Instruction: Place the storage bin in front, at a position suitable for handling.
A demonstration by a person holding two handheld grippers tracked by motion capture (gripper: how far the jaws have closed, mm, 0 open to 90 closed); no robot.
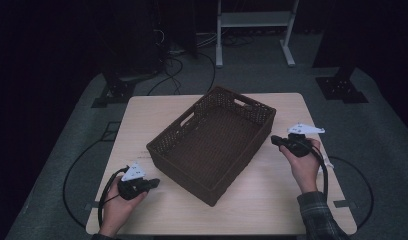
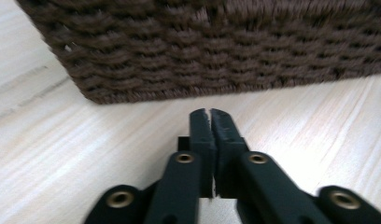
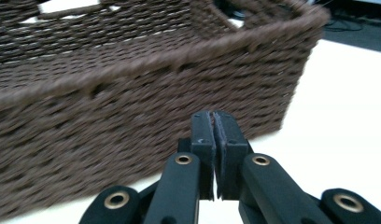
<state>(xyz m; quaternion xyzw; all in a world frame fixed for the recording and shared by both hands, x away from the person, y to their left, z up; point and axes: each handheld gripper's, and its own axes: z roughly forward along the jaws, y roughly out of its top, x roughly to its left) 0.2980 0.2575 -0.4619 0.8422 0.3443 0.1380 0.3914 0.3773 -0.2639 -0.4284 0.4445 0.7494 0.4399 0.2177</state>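
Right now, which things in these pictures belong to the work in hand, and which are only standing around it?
Part of the work:
- dark brown woven rectangular basket, empty
- left tongs, shut, holding nothing
- right tongs, shut, holding nothing
- light wooden table, which carries the basket

Only standing around:
- white metal frame on the floor behind
- black cables on the floor

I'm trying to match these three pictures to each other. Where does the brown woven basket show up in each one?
High view: the basket sits mid-table, turned at an angle, between the two grippers.
Left gripper view: its woven wall fills the top, beyond the shut left gripper.
Right gripper view: its wall and rim run across the left and middle, behind the shut right gripper.
Shared landmark: the pale wooden table.
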